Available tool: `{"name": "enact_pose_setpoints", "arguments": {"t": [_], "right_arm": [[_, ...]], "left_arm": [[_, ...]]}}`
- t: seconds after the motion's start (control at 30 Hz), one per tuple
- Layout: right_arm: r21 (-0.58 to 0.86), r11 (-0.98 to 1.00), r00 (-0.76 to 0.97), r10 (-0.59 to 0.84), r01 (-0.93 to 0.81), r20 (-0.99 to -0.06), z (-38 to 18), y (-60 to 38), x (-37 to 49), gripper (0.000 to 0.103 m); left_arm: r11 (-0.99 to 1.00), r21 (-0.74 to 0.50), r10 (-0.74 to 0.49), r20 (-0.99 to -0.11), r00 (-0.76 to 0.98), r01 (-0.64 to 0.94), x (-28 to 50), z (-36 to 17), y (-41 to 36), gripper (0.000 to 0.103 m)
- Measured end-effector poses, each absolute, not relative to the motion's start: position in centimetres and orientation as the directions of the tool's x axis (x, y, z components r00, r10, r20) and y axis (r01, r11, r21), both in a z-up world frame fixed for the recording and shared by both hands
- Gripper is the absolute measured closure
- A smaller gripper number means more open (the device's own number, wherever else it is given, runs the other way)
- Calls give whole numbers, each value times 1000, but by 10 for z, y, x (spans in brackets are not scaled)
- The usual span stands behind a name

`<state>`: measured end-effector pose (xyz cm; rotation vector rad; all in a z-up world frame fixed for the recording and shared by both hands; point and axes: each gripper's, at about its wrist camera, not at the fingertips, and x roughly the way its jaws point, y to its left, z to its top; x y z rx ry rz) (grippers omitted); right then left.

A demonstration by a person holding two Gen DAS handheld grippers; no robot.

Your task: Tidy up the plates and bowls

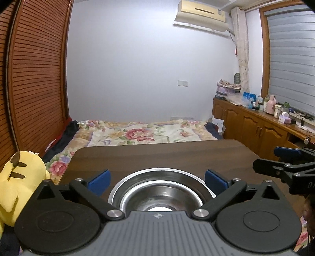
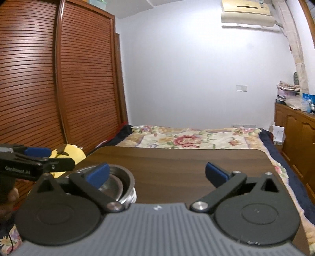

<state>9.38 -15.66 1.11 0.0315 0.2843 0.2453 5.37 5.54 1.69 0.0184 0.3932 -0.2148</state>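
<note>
A: Wardrobe (image 1: pixel 37 78) doors are filling the left side, and a yellow plush toy (image 1: pixel 21 177) is sitting just under them, beside the table (image 1: pixel 167 155).

B: And the left tongs (image 1: pixel 157 180)?

A: They are hovering with both blue pads spread wide, one on each side of the steel bowl (image 1: pixel 160 191), neither pad touching it. They are gripping nothing.

B: Where is the bowl sitting?

A: On the table, at its near left part. In the right wrist view the bowl (image 2: pixel 118 183) is showing at the lower left, partly hidden behind the left blue pad of the right tongs (image 2: pixel 157 175). It seems to be resting on something pale, though I cannot tell what.

B: Are the right tongs pinching anything?

A: No, they are spread apart too, hanging over bare table to the right of the bowl.

B: Behind the table?

A: A bed (image 1: pixel 141 132) with a flowered cover is lying there, a wooden cabinet (image 1: pixel 256 126) is running along the right wall, and an air conditioner (image 1: pixel 202 13) is hanging high above.
</note>
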Motion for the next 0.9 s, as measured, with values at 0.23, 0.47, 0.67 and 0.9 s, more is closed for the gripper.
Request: {"name": "enact_pose_setpoints", "arguments": {"t": [0.23, 0.47, 0.67, 0.9], "right_arm": [[45, 985, 942, 175, -169, -287, 9, -159, 86, 0], [63, 991, 945, 131, -117, -299, 1, -164, 77, 0], [67, 993, 940, 113, -96, -321, -9, -165, 74, 0], [67, 995, 940, 87, -69, -330, -14, -164, 71, 0]], "left_arm": [[984, 28, -152, -398, 905, 178, 47, 14, 38, 0], [989, 29, -123, -412, 903, 147, 41, 5, 28, 0], [987, 24, -135, -421, 897, 160, 34, -5, 24, 0], [988, 33, -121, -436, 892, 151, 32, -14, 23, 0]]}}
